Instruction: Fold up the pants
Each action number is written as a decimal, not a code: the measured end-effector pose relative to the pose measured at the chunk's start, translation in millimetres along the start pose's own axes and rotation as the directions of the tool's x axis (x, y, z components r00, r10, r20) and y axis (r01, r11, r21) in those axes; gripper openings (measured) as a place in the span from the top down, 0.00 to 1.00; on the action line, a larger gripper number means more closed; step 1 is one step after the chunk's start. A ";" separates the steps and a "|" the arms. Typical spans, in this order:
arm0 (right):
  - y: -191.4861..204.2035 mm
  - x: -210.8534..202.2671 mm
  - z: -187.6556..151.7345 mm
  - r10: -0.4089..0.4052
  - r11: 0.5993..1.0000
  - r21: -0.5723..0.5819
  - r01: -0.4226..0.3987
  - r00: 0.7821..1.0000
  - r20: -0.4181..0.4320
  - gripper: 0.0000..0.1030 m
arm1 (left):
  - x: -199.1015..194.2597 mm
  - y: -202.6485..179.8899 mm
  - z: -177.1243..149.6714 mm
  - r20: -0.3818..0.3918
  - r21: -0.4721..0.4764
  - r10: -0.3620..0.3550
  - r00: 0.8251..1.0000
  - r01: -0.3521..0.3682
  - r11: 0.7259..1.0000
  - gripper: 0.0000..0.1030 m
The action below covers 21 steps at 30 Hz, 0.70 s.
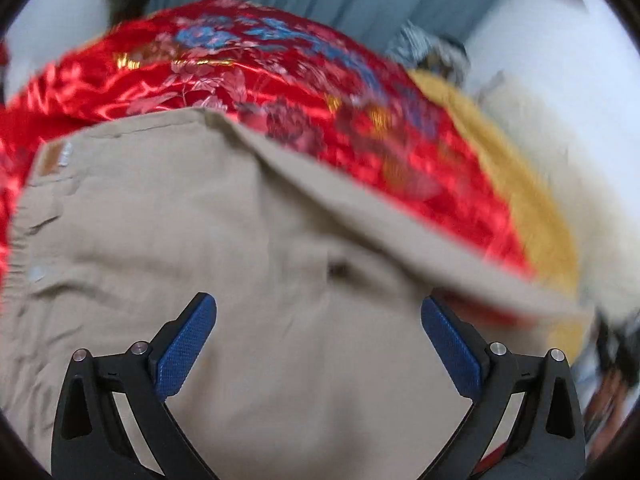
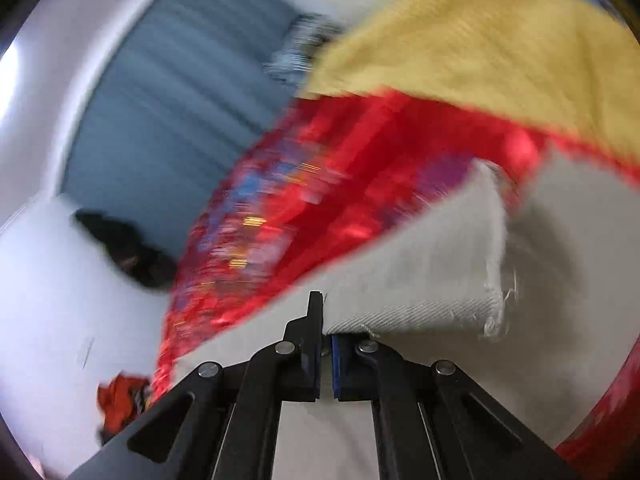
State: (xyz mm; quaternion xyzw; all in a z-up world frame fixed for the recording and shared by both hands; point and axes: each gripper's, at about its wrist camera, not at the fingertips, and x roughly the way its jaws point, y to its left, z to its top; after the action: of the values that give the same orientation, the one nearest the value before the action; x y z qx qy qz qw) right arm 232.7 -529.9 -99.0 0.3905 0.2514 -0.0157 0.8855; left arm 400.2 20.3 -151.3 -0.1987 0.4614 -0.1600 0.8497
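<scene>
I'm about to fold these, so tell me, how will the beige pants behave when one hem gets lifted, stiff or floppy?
Probably floppy: the beige pants lie creased and wrinkled over the red quilt. The woven hem clamped in the right gripper looks fairly thick, so it may hold a crease well. Its frayed threads suggest it won't slip easily from the pads.

A red satin cover with blue and pink floral embroidery lies spread over the work surface, with a yellow cloth along its far edge. Behind it hangs a grey-blue pleated curtain, flanked by white wall. A dark object stands against the wall; motion blur prevents identification. Lighting is bright and even.
</scene>
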 end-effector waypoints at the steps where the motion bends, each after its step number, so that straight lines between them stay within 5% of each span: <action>1: 14.9 -4.3 1.1 0.028 0.999 -0.028 -0.027 1.000 0.005 0.97 | 6.1 3.0 7.3 0.003 -0.045 -0.014 1.000 0.014 0.999 0.01; 5: 63.5 -56.7 3.3 0.153 0.976 -0.160 -0.147 0.988 0.023 0.97 | 41.5 13.2 40.4 -0.024 -0.193 -0.106 0.994 0.099 0.976 0.01; 12: 82.4 -115.2 -7.3 0.235 0.933 -0.281 -0.225 0.972 0.002 0.97 | 36.7 22.8 59.3 0.023 -0.269 -0.144 0.989 0.145 0.952 0.03; 14: 71.6 -121.5 -8.6 0.240 0.934 -0.268 -0.236 0.971 -0.017 0.97 | 39.8 27.8 56.0 -0.012 -0.293 -0.139 0.990 0.129 0.947 0.45; 15: 65.0 -120.1 -8.0 0.236 0.937 -0.260 -0.235 0.971 -0.030 0.97 | 43.6 30.3 50.9 -0.065 -0.301 -0.098 0.993 0.074 0.951 0.99; 18: 31.1 -90.5 0.9 0.080 0.972 -0.210 -0.102 0.990 -0.112 0.97 | 41.1 29.3 36.7 -0.094 -0.322 -0.066 0.993 0.032 0.946 0.98; 21: 0.5 -37.7 21.5 -0.088 0.979 -0.198 0.046 0.974 -0.210 0.97 | 19.6 -5.2 46.6 -0.035 -0.261 -0.031 0.999 0.020 0.965 0.98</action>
State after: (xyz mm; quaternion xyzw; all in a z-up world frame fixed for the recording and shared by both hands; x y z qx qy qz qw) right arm 209.3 -551.0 -69.2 0.2938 0.3605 0.0215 0.8850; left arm 449.5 15.7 -139.8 -0.3116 0.4924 -0.1126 0.8049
